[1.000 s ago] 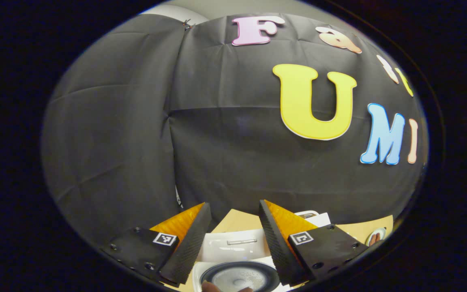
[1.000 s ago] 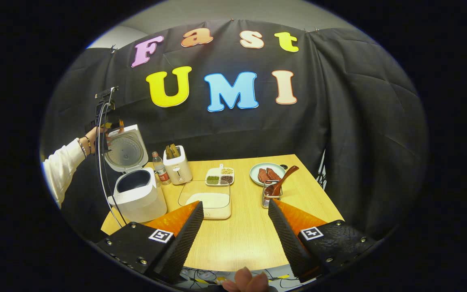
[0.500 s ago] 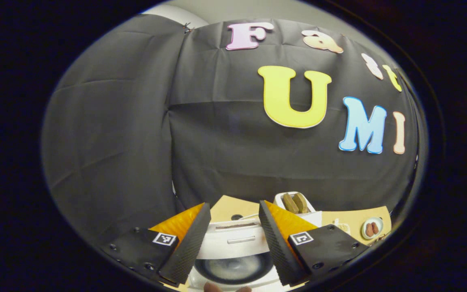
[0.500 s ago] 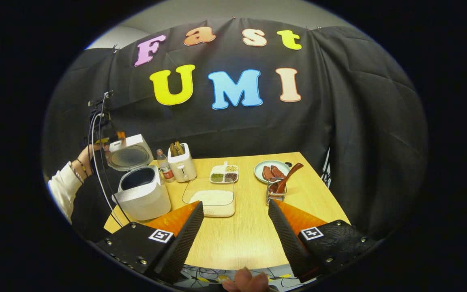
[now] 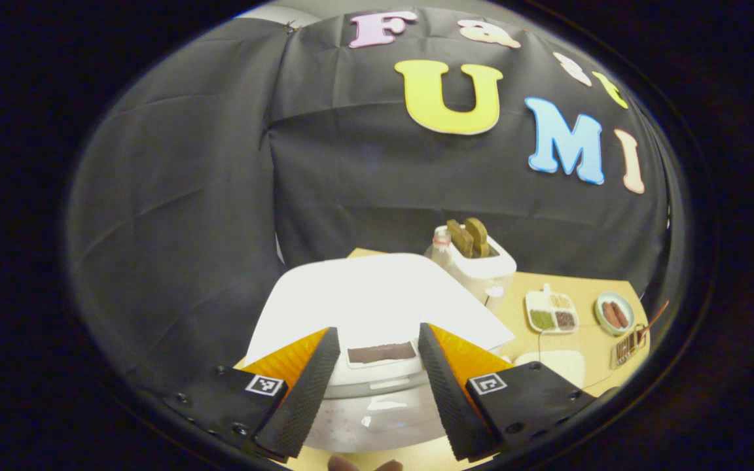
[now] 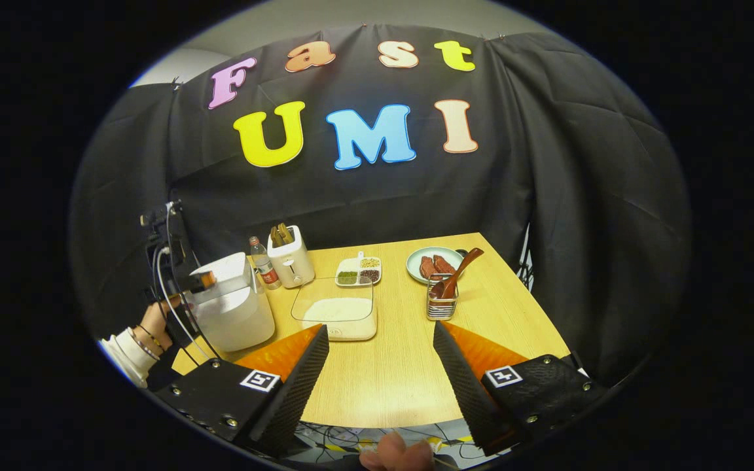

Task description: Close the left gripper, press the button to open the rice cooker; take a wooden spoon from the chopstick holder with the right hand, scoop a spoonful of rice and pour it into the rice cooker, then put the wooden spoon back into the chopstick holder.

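wooden table (image 6: 403,366) in a black-draped booth, both grippers' jaws wide open, empty

Toaster (image 6: 290,263) right of rice cooker (image 6: 230,307)

The white rice cooker (image 6: 232,311) sits at lower left of the right gripper view, lid down. A clear rice container (image 6: 338,316) lies just right of it, near centre. Right of centre, the wire chopstick holder (image 6: 442,305) stands upright, the brown wooden spoon (image 6: 457,273) leaning out toward upper right.
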